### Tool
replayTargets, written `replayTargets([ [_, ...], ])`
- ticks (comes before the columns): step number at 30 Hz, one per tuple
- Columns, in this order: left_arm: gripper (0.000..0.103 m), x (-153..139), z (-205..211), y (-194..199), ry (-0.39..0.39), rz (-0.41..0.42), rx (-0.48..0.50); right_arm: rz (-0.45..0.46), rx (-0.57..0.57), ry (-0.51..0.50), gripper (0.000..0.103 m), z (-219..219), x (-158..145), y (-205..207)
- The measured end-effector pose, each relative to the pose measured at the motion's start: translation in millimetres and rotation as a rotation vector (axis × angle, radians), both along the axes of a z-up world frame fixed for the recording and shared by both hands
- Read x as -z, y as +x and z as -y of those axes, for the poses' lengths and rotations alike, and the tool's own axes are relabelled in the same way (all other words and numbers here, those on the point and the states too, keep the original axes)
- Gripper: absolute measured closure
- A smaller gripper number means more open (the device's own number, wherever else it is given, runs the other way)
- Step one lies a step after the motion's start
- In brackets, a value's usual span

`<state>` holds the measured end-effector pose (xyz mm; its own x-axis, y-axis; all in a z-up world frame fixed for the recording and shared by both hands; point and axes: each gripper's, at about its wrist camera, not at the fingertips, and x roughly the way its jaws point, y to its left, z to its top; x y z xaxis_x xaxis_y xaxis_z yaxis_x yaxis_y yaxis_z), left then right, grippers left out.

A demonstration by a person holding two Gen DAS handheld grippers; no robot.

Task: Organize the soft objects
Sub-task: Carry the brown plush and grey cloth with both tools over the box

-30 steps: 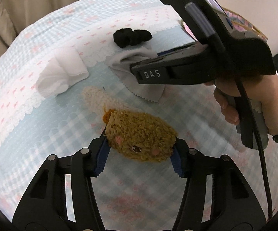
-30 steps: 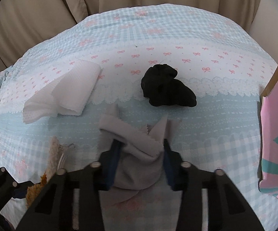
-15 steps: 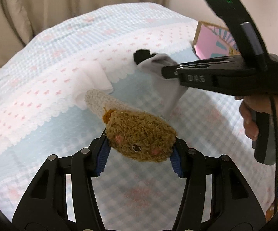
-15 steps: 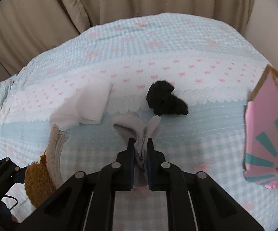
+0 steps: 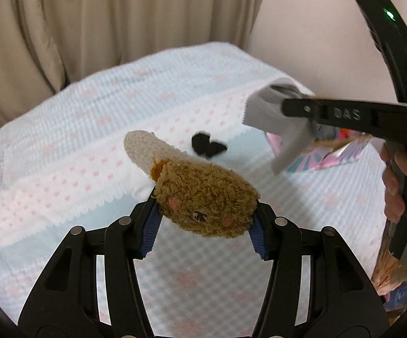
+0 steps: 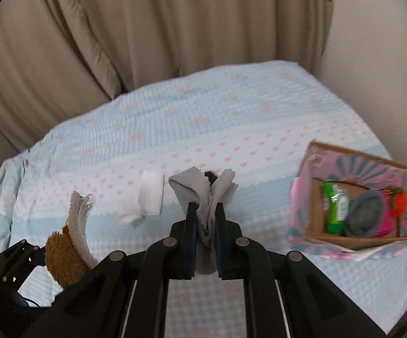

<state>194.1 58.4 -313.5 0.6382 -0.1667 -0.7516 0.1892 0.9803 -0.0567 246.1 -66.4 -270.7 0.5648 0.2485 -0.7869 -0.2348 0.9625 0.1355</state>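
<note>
1. Left wrist view: the left gripper (image 5: 205,226) pinches a brown plush toy (image 5: 206,197) between its blue pads, holding it in the air above the bedspread (image 5: 62,146); the toy's cream part (image 5: 144,146) sticks out beyond the fingers.
2. Right wrist view: the right gripper (image 6: 205,225) is pressed together on a grey cloth (image 6: 200,194), whose loose ends flare up past the fingertips.
3. The open pink box (image 6: 355,197) sits on the bed to the right, already holding a grey item, a green bottle and something orange. It looks like the destination.
4. To do this carry well, bring the cloth over the box's free space before releasing, low enough that the dangling tail falls inside the rim.
5. Keep the two grippers apart so the toy does not snag the cloth.
6. A white folded cloth (image 6: 150,197) and a black item (image 5: 207,148) lie on the bed, not yet collected.
</note>
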Motion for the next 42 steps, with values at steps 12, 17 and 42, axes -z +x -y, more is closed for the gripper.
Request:
replayTargets([
  [12, 0.052, -101, 73, 25, 0.008, 0.083, 0.011, 0.07, 0.101, 0.059, 0.093, 96, -91, -14],
  [17, 0.052, -122, 127, 37, -0.014, 0.077, -0.011, 0.058, 0.119, 0.097, 0.093, 154, -109, -9],
  [42, 0.052, 0, 336, 200, -0.072, -0.263, -0.058, -0.115, 0.082, 0.04, 0.093, 353, -33, 88],
])
